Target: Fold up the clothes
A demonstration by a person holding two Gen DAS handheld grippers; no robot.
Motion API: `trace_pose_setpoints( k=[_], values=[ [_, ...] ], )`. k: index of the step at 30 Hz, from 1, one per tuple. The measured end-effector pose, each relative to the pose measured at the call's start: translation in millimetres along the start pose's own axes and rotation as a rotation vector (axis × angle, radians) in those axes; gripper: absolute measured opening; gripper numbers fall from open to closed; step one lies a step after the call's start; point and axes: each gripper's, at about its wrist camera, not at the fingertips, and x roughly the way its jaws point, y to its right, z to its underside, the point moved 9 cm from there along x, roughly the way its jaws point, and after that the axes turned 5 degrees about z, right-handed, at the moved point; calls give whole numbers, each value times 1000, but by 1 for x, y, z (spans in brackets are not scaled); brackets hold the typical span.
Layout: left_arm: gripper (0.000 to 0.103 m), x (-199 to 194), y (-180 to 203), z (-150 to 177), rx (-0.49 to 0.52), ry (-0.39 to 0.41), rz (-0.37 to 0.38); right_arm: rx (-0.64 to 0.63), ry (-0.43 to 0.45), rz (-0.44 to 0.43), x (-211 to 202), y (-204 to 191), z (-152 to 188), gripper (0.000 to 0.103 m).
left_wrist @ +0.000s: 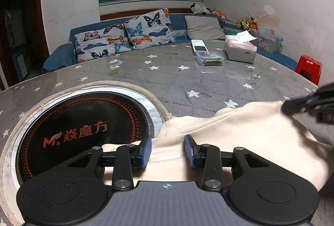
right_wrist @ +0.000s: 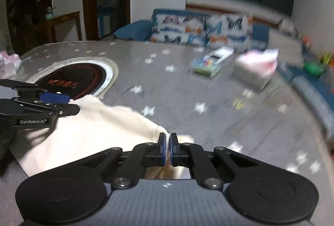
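Note:
A cream fleece garment (left_wrist: 240,134) lies on the grey star-patterned table (left_wrist: 167,80). My left gripper (left_wrist: 167,150) is open, its blue pads (left_wrist: 146,151) apart just over the garment's near left part. My right gripper (right_wrist: 167,147) is shut on a thin edge of the cream garment (right_wrist: 94,130). In the left wrist view the right gripper (left_wrist: 292,108) shows at the garment's far right corner. In the right wrist view the left gripper (right_wrist: 60,104) sits at the garment's left end. The right wrist view is blurred.
A round black induction hob (left_wrist: 83,130) with orange print is set into the table left of the garment. A tissue box (left_wrist: 240,49), a remote (left_wrist: 198,45) and a small clear box (left_wrist: 209,57) stand at the far side. A sofa with butterfly cushions (left_wrist: 125,38) lies behind; a red stool (left_wrist: 309,67) stands right.

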Motion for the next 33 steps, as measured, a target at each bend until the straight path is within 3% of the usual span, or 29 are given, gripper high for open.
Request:
trace_pose_setpoints(
  k=[5, 9, 13, 20, 25, 30, 33],
  values=[
    [57, 1, 0, -1, 3, -1, -14, -10, -55, 32, 18, 0, 15, 4],
    [88, -8, 1, -1, 23, 8, -33, 19, -50, 16, 11, 2, 6, 8],
    [102, -23, 6, -2, 29, 40, -26, 7, -16, -39, 4, -10, -10, 12],
    [103, -40, -7, 8, 8, 44, -88, -5, -20, -162, 22, -46, -28, 21],
    [103, -52, -27, 19, -40, 37, -141, -44, -72, -151, 48, -59, -22, 25],
    [103, -63, -42, 33, -67, 31, -196, -61, -53, -138, 35, -60, -26, 31],
    [103, -73, -49, 41, -86, 36, -219, -77, -30, -174, 15, -68, -26, 38]
  ],
)
